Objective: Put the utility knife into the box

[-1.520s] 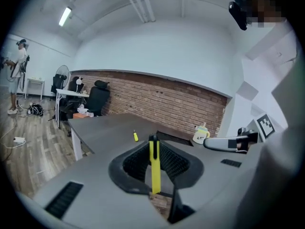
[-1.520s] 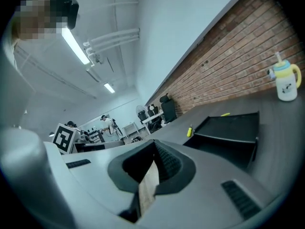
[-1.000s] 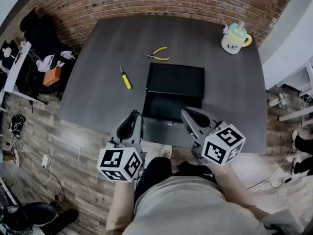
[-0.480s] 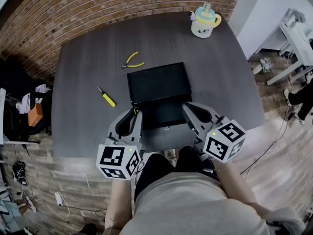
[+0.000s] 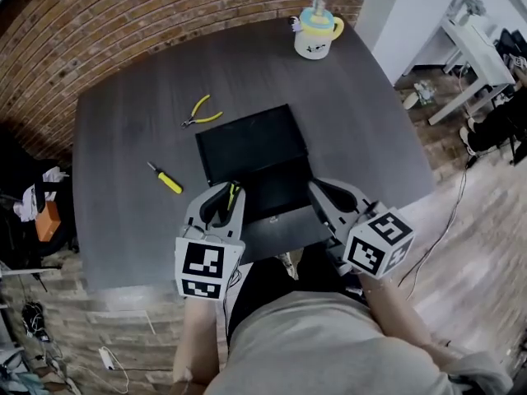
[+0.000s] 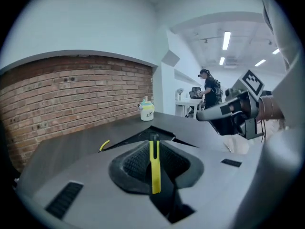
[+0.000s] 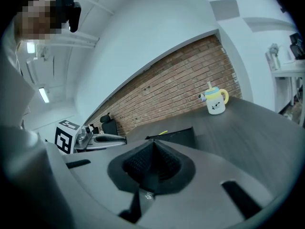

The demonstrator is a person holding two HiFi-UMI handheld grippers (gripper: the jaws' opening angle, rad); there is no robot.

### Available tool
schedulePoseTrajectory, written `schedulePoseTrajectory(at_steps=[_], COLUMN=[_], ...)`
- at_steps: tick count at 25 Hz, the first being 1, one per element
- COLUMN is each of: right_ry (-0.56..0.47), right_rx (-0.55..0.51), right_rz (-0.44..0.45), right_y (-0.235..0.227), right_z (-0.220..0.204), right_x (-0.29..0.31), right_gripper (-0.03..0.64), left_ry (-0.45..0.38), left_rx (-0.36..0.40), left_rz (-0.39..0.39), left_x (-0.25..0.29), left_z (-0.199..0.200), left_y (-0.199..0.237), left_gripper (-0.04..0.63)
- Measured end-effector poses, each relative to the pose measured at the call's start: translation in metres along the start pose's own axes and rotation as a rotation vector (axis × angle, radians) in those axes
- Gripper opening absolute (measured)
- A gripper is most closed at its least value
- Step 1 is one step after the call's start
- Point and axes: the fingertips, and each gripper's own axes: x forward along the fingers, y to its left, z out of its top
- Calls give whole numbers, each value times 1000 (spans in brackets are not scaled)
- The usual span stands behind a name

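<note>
My left gripper [image 5: 224, 197] [image 6: 153, 144] is shut on a thin yellow utility knife [image 6: 155, 168] [image 5: 233, 194], held edge-on between the jaws. It hovers at the near left corner of the open black box [image 5: 251, 146] [image 6: 125, 141]. At the box's near right corner, my right gripper [image 5: 319, 190] [image 7: 153, 144] is shut with nothing between its jaws. The box [image 7: 177, 136] lies just ahead of it. Each gripper shows in the other's view, the right gripper [image 6: 228, 113] and the left gripper [image 7: 102, 138].
A yellow-handled screwdriver [image 5: 165, 179] lies left of the box and yellow-handled pliers [image 5: 202, 111] beyond its far left corner. A lidded mug [image 5: 317, 33] [image 7: 214, 101] stands at the far right of the dark table [image 5: 115, 138]. A brick wall backs the table.
The head view has swung, so the table sits further left and turned. Both grippers stay shut near the box's front edge, the left still on the knife.
</note>
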Motion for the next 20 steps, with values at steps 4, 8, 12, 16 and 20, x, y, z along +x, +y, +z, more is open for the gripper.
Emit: schedulePoseTrajectory(at_steps=[4,8,12,16,20], right_ry=[-3,-25,-18,-7,-1], right_rx=[-2,27,35,42,61], right_rz=[-9,3,25,24,5], right_y=[-7,-13,-14,-24,-41], right_z=[4,13,15,14,15], right_x=[3,9,15,16,15], right_gripper=[2,3,3,3,3], left_ry=[104,221,316,376,456], left_rx=[163,252,335,360,453], left_rz=[-44,-102,-142,-180,-215], left_x=[16,32,45,57,72], left_z=[-9,-30,-49,-59,-72], left_y=[-8,-18,-25,-32,-39], left_gripper=[78,78,78,78,78])
